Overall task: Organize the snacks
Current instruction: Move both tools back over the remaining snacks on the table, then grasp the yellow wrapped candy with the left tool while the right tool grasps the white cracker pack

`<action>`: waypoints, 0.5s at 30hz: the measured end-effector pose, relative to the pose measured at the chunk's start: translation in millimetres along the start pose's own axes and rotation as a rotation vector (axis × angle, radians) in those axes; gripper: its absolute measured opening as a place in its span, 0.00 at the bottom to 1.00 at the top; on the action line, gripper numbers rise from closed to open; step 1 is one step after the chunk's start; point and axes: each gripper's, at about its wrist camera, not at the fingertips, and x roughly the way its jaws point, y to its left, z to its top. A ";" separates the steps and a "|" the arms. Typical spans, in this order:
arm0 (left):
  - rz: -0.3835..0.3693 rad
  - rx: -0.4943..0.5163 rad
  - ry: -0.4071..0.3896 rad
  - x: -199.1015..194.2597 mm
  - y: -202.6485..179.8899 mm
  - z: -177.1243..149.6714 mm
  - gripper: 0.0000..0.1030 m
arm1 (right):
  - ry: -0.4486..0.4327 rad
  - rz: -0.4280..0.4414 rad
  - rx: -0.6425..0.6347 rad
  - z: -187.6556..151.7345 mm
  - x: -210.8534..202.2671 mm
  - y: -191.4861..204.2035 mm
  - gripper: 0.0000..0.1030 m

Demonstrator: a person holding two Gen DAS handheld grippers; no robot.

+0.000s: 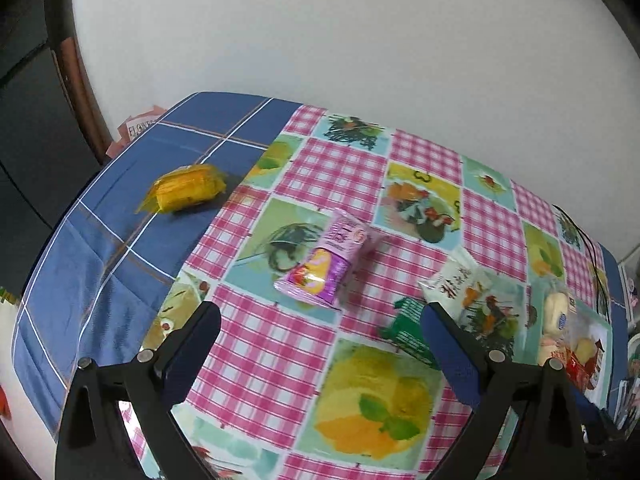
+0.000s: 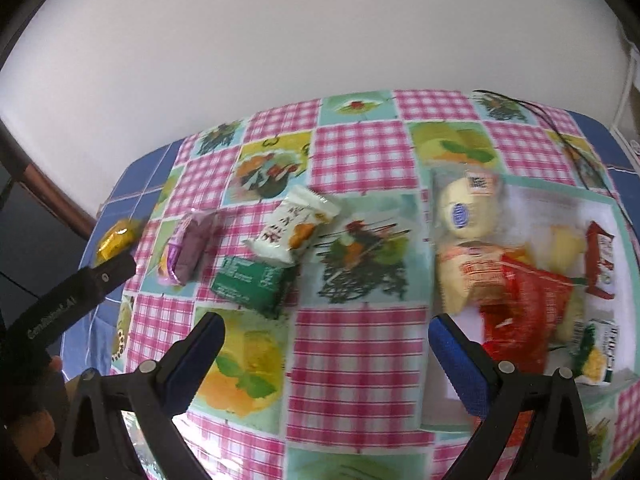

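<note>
Both grippers – left gripper (image 1: 320,332) & right gripper (image 2: 326,340) – hover w/ jaws spread, nothing held. Purple snack (image 1: 326,264), white pack (image 2: 294,226), green pack (image 2: 252,286) & yellow one (image 1: 186,188) lie loose on the surface; the rest are piled in the clear tray (image 2: 618,216) on the right – prob the collecting spot.

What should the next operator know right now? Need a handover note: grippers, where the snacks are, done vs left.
Left gripper: open, empty, above the tablecloth near the purple packet.
Right gripper: open, empty, between the loose snacks and the clear tray.
Done: the tray on the right already holds several snacks, including a round bun and a red bag.
Left: four loose items. Yellow packet sits far left on the blue cloth; purple packet, white packet and green packet lie mid-table, white overlapping green.
</note>
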 end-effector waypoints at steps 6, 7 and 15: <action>-0.001 -0.016 0.038 11.5 13.0 2.9 0.97 | 0.031 0.000 0.015 0.4 21.1 11.6 1.00; -0.005 -0.020 0.048 14.0 14.0 2.7 0.97 | 0.031 -0.003 0.014 1.1 22.9 12.3 1.00; 0.020 0.098 0.053 35.1 13.6 18.5 0.97 | 0.040 -0.025 0.021 14.9 40.5 14.1 1.00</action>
